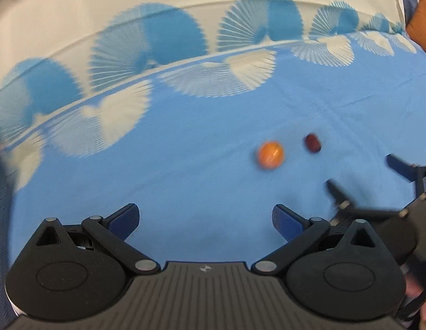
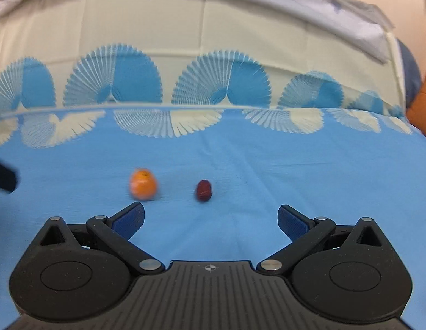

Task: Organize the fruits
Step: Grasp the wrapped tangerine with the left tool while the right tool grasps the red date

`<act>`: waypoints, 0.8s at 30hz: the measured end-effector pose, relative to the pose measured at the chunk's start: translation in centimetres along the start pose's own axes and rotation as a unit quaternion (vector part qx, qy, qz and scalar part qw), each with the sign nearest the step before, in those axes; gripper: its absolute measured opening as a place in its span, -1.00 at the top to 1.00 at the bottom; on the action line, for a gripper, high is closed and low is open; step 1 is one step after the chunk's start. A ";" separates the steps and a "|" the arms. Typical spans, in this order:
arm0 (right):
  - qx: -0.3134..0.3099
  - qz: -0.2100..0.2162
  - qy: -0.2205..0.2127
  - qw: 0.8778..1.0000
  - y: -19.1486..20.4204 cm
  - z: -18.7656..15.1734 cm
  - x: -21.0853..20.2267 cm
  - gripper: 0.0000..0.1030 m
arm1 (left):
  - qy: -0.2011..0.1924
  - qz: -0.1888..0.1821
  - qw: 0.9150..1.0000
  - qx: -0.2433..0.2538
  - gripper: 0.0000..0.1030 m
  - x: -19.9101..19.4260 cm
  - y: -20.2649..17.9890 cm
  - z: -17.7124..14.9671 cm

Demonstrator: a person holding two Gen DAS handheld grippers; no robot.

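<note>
Right now your left gripper (image 1: 206,224) hangs over the blue bedsheet (image 1: 185,165) with its jaws spread wide and nothing between the blue pads (image 1: 125,218). Your right gripper (image 2: 211,221) is released in the same way, its two fingers well apart and empty above the cloth.

Both fruits lie on the plain blue part of the sheet, out ahead of you. From the right wrist camera, the orange fruit (image 2: 143,184) sits just beyond the left finger of that gripper, near its tip but apart from it, and the small dark red fruit (image 2: 204,190) lies to the right of it, roughly in line with the open gap between the fingers. The two fruits are near each other without touching (both look smeared by motion blur, so their exact shape is hard to read).

From the left wrist camera, the same pair appears far and to the right: the orange fruit (image 1: 270,154) first, the dark red fruit (image 1: 312,143) just beyond it. Your right gripper (image 1: 358,177) shows at the right edge of that view, fingers splayed, close to the fruits.

Farther back, the sheet carries a row of blue and white fan patterns (image 2: 221,78), and a cream surface (image 2: 158,22) rises behind them.
</note>
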State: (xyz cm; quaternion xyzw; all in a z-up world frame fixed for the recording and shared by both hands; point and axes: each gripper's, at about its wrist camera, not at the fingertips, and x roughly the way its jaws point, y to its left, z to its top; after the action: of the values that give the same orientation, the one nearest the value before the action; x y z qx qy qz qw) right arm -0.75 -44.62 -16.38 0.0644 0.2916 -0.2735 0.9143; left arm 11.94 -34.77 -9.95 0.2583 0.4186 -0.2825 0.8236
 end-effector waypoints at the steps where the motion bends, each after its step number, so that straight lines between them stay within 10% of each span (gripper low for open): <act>1: -0.003 0.007 0.004 1.000 -0.2 0.1 1.4 -0.99 | 0.003 -0.008 1.000 0.003 -1.00 1.5 -0.6 1.1; 9: -0.016 0.037 0.036 0.999 -0.6 0.7 10.1 -0.99 | 0.054 -0.038 0.997 0.039 -0.99 12.0 -4.4 6.6; 17: -0.011 0.036 0.026 0.999 -1.4 0.3 10.0 -0.92 | 0.080 -0.048 0.995 0.025 -1.00 15.9 -3.4 6.2; 19: -0.015 0.030 0.021 0.999 -1.1 0.2 9.9 -0.72 | 0.077 -0.055 0.995 0.014 -0.87 15.7 -2.9 6.1; 21: -0.019 0.034 0.013 0.999 -1.1 0.4 9.6 0.23 | 0.059 -0.066 0.996 0.019 -0.41 14.6 -3.1 6.1; 22: -0.024 0.037 0.012 0.999 -1.1 0.4 9.6 0.43 | 0.049 -0.072 0.996 0.031 0.14 14.1 -3.4 6.1; 24: -0.024 0.037 0.010 0.999 -1.0 0.5 9.7 0.58 | 0.038 -0.074 0.995 0.052 0.21 13.2 -3.9 5.8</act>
State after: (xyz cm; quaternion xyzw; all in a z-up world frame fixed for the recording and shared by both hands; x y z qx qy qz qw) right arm 5.53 -50.12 -21.48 0.0560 0.3041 -0.2323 0.9222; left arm 18.87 -44.62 -18.71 0.2795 0.4519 -0.3539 0.7696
